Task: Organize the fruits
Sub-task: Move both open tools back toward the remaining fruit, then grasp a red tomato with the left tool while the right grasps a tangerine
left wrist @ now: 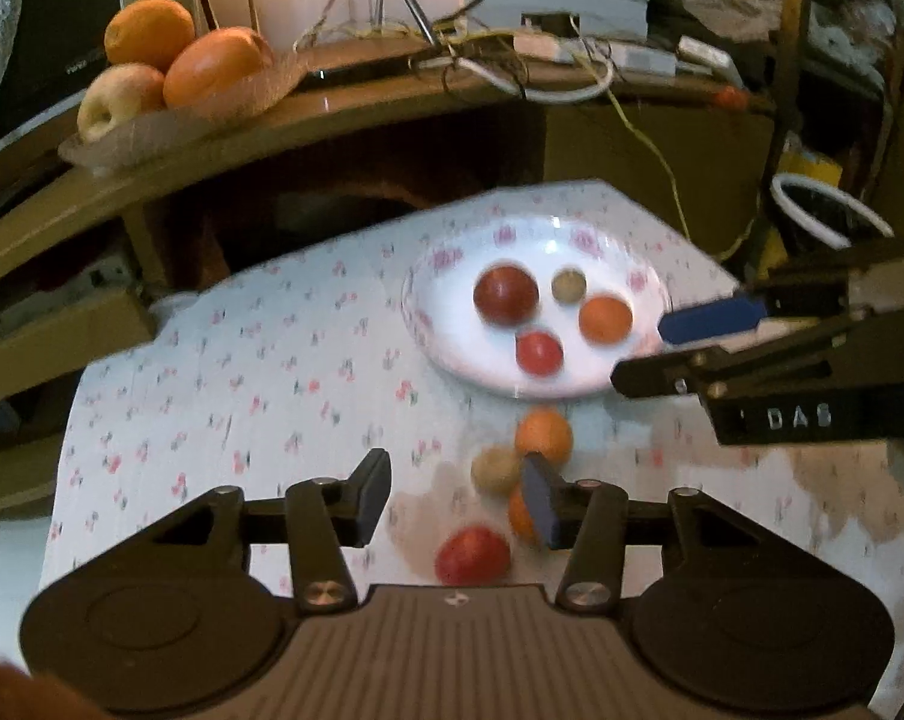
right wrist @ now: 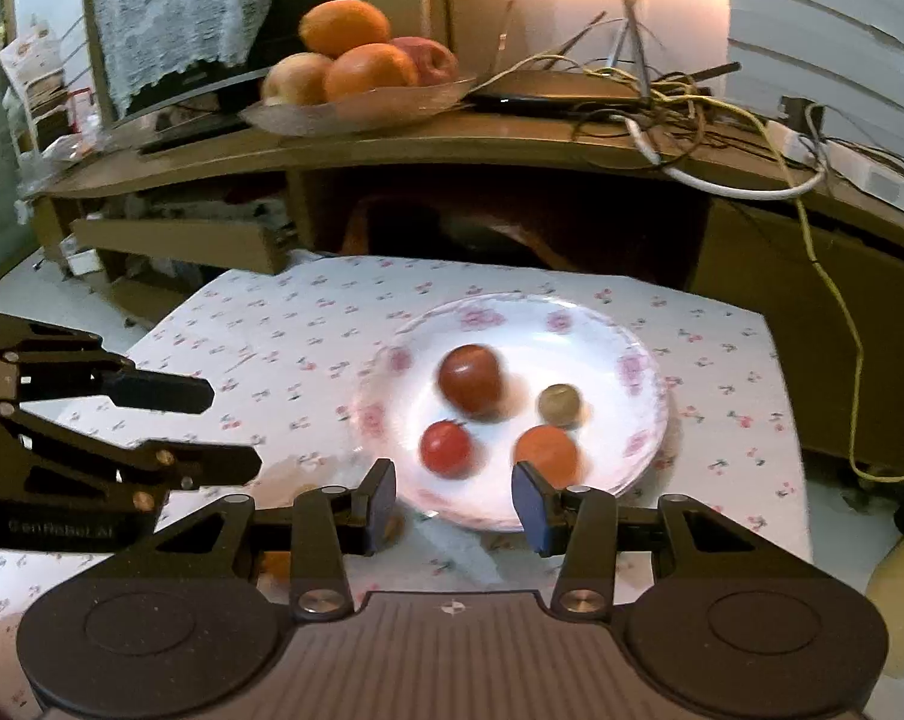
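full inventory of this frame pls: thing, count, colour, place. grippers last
Round white plate with pink flowers: 1, on the floral tablecloth.
Small fruits on the plate: 4; dark red, bright red, orange, olive-brown.
Small fruits on the cloth before the plate: 4; two orange, one tan, one red.
Clear glass dish of large fruit: 1, on the brown desk; oranges and apples.
Tangled cables: white and yellow, on the desk.
Left gripper: black, blue pads, open, nothing between the pads.
Right gripper: same, open, at the plate's near rim.
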A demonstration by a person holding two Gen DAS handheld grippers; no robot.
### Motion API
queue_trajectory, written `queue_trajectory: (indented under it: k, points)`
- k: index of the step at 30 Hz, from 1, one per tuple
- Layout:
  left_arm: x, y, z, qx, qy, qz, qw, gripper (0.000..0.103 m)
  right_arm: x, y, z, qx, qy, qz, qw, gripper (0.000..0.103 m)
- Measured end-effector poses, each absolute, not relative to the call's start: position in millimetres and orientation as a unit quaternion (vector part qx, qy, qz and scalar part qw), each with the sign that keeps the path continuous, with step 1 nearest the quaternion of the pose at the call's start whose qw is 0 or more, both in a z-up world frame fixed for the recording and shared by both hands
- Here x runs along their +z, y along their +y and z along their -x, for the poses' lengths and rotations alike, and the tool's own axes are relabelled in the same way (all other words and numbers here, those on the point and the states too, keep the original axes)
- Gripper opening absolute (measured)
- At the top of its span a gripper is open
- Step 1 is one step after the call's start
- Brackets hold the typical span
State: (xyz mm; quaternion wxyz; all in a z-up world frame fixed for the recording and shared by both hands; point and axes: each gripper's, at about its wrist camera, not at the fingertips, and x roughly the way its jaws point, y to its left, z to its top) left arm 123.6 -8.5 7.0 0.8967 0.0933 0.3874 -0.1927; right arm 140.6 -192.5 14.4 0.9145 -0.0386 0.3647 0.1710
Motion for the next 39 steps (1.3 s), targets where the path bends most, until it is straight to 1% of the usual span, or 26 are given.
queue_trajectory:
  k: [10,21,22,24,25,26,30,39]
  points:
    - [-24,-6,-113,-0.215,0.420,-0.123,0.873,0.053,-3,-169,-123,0.212,0.397,0.072,0.890,0.045]
    - [-44,-10,-126,-0.225,0.423,-0.118,0.870,0.052,-12,-163,-130,0.222,0.417,0.072,0.878,0.045]
    - [-45,-11,-127,-0.226,0.423,-0.116,0.870,0.051,-12,-162,-130,0.224,0.419,0.073,0.877,0.045]
    - [-45,-11,-127,-0.227,0.423,-0.113,0.870,0.045,-13,-161,-130,0.228,0.420,0.075,0.875,0.045]
    - [-45,-12,-127,-0.227,0.424,-0.113,0.870,0.040,-13,-160,-130,0.228,0.421,0.076,0.875,0.046]
    - [-44,-12,-126,-0.226,0.422,-0.114,0.870,0.038,-13,-160,-130,0.229,0.422,0.076,0.874,0.046]
    - [-41,-7,-124,-0.221,0.424,-0.113,0.871,0.038,-14,-161,-130,0.230,0.424,0.076,0.873,0.048]
    - [-35,12,-120,-0.212,0.427,-0.108,0.872,0.038,-16,-153,-129,0.252,0.427,0.069,0.866,0.048]
